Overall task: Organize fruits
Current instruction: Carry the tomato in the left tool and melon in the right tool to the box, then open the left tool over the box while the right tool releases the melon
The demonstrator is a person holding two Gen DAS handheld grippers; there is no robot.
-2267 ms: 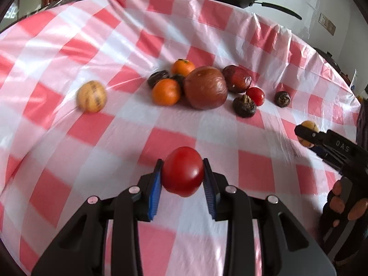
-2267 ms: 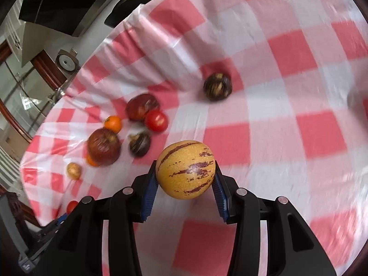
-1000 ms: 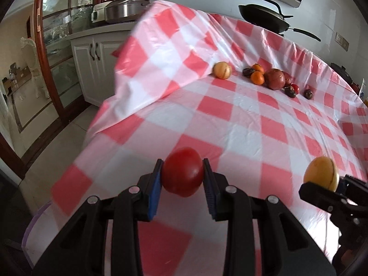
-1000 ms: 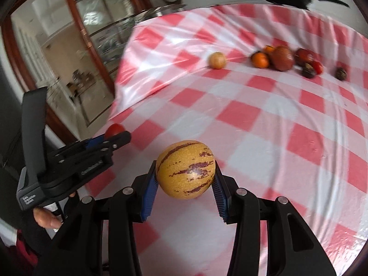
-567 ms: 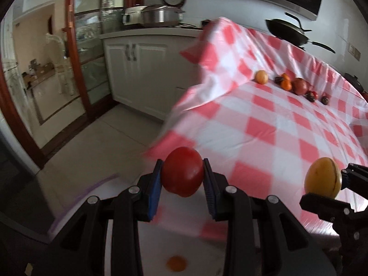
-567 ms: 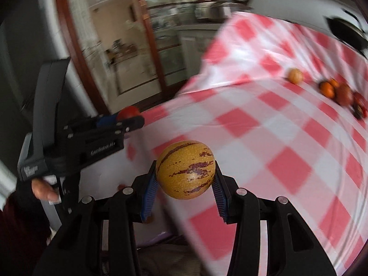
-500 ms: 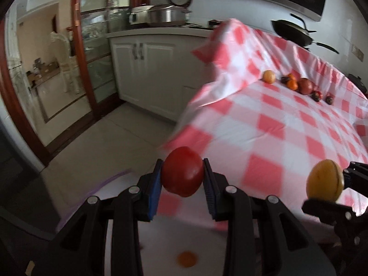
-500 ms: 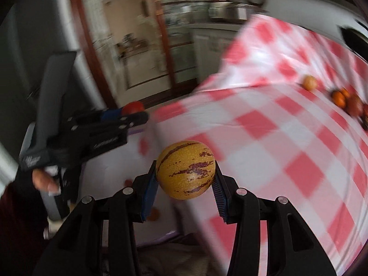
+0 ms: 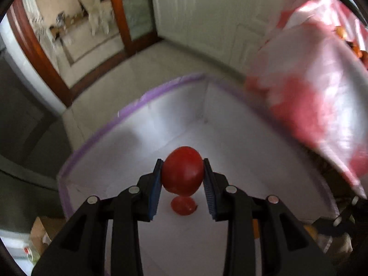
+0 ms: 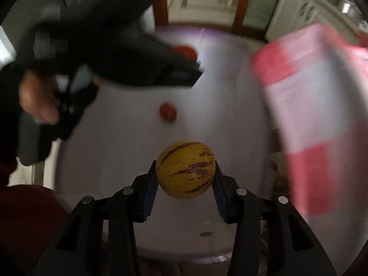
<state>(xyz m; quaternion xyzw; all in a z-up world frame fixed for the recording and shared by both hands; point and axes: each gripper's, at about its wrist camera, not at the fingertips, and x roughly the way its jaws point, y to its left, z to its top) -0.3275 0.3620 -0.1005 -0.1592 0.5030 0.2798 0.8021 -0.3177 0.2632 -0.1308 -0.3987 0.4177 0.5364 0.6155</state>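
The left gripper point(image 9: 182, 176) clamps a red tomato point(image 9: 182, 171) above a white purple-rimmed bin point(image 9: 138, 124) holding a small tomato point(image 9: 183, 205); the right gripper point(image 10: 185, 174) grips a striped yellow melon point(image 10: 185, 169) over it.

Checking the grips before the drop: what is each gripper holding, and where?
Left gripper: red tomato, by its sides. Right gripper: striped yellow melon, by its sides.

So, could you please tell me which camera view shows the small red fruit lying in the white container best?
The right wrist view: the small red fruit lies unobstructed on the container floor. In the left wrist view it is partly hidden under the held tomato.
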